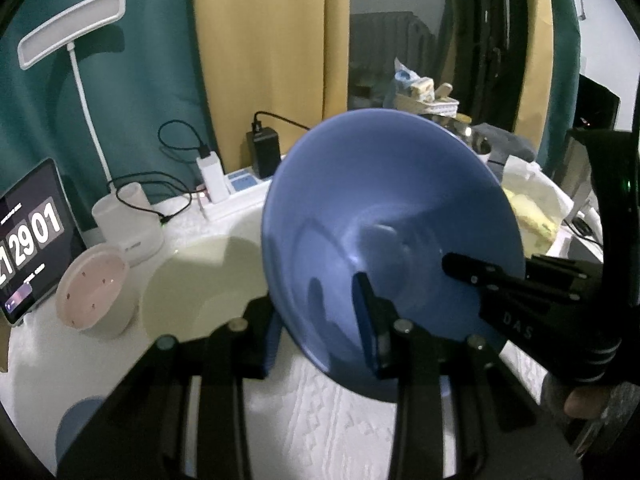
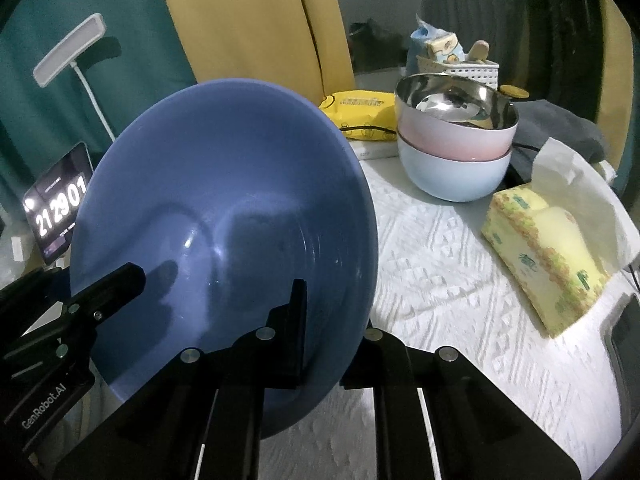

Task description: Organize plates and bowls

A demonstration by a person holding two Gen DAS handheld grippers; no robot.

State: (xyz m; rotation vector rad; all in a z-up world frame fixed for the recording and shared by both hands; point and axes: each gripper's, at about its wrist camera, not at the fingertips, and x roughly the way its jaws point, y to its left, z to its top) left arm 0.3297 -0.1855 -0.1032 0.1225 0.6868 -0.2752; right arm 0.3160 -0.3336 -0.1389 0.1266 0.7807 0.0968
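- Far left in the left wrist view we've got a tablet [image 1: 28, 248] propped up showing big clock digits, with a white desk lamp [image 1: 72, 28] rising behind it against the teal curtain.
- Just right of the tablet sits a small pink bowl [image 1: 92, 288] with a dotted inside, tilted toward us, and next to that a cream bowl [image 1: 200, 288] on the white textured tablecloth [image 1: 328, 420].
- Middle of both views is the big blue bowl [image 1: 384, 232], held up on edge off the table, its inside facing the cameras.
- Our left gripper [image 1: 316, 328] is clamped on the blue bowl's lower rim, one finger inside the bowl and one behind it.
- Our right gripper [image 2: 324, 340] does the same on its side: fingers closed on the rim, one inside, one outside. So both grippers grip the same bowl at once, and each one shows up in the other's camera.
- Right of the bowl, further back, there's a stack: a steel bowl [image 2: 456, 100] nested in a pink bowl [image 2: 456, 136] nested in a pale blue bowl [image 2: 452, 176].
- Far right, a yellow tissue pack [image 2: 544, 256] lies on the cloth with a tissue sticking out.
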